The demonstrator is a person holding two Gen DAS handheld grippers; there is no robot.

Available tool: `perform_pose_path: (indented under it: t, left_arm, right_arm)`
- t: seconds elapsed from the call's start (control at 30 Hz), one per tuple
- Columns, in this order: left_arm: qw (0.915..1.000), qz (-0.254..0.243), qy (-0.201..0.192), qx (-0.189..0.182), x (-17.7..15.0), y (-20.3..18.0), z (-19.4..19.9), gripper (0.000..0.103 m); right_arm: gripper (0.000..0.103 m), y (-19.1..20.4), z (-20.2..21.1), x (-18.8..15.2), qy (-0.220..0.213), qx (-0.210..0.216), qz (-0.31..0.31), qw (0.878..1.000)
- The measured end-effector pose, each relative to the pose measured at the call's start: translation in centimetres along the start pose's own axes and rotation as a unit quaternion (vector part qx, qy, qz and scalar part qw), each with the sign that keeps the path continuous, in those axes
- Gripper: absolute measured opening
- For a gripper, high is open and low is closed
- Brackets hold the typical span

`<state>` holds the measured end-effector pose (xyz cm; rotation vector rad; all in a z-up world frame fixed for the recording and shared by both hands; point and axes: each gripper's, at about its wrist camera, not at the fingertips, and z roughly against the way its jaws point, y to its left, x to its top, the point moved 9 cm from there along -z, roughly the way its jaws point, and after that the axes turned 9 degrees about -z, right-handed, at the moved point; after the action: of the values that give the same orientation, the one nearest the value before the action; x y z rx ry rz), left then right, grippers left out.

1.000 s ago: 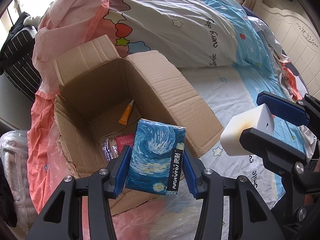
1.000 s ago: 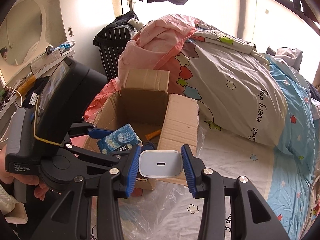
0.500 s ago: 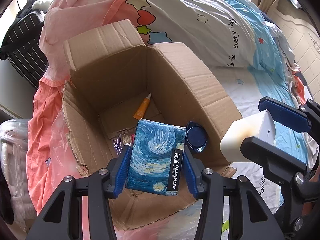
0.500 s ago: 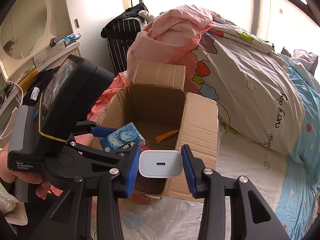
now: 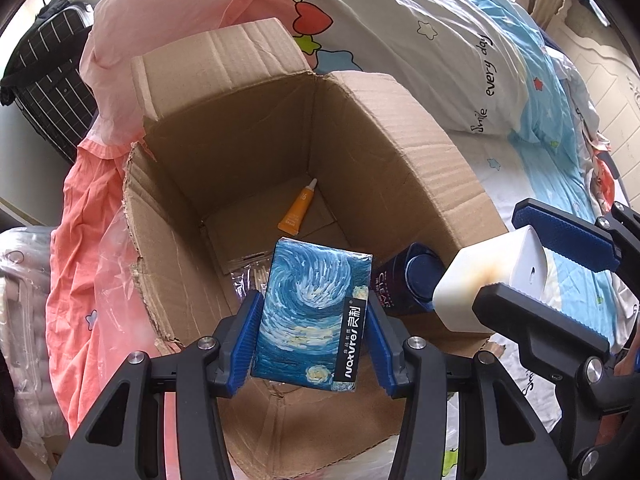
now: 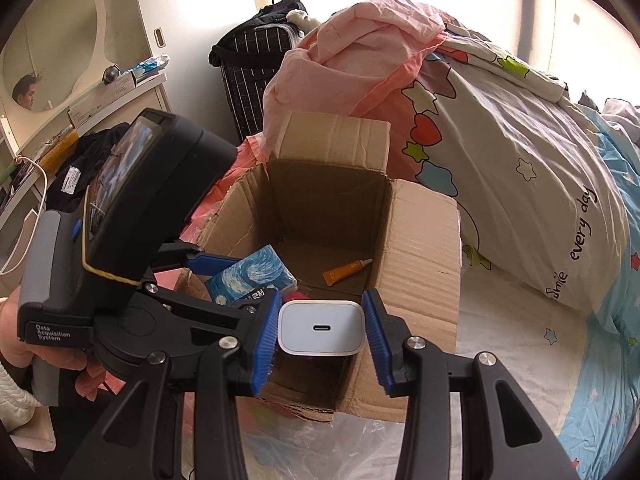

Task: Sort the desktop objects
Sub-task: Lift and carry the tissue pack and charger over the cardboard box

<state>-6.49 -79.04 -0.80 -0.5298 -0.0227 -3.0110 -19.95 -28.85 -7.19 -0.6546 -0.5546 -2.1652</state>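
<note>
1. So, far left in the right wrist view: a hand point(image 6: 24, 344) grips the handle of the left gripper point(image 5: 314, 328); only part of the hand shows, sleeve cut off at the frame edge.
2. Left gripper's blue pads point(image 5: 248, 340) are clamped on both sides of a tissue pack point(image 5: 312, 316) w/ a blue swirl print. The pack hangs over the open cardboard box point(image 5: 400, 184), near its front wall. Its lower end is hidden by the fingers.
3. Inside the box, left to right: a clear plastic wrapper point(image 5: 250, 276), mostly hidden behind the pack, contents hard to make out; an orange tube point(image 5: 298, 212) lying flat on the box floor near the back corner; a dark blue container point(image 5: 412, 280) marked "CLEAR", partly covered by the pack and the charger, so can't tell its full shape.
4. Something pink sits in the box behind the charger in the right wrist view; too little shows to name it.
5. Right gripper point(image 6: 322, 328) is closed on a white charger point(image 6: 320, 328), pads against both sides, port end facing the cam. It hangs above the box's near right corner.
6. Box stands on a bed, on clear plastic sheeting point(image 6: 360, 452), beside a patterned duvet point(image 6: 520, 184); its front bottom edge is cut off behind the gripper arms.
</note>
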Motion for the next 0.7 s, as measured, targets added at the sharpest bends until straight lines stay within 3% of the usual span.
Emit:
perform_pose_path:
  t: [0.7]
  left_arm:
    - [0.9997,0.018,0.014,-0.002,-0.9,1.5,-1.7,0.050]
  right_arm:
    - [0.039,1.5,-1.4,-0.2,0.014,0.001,0.021,1.000]
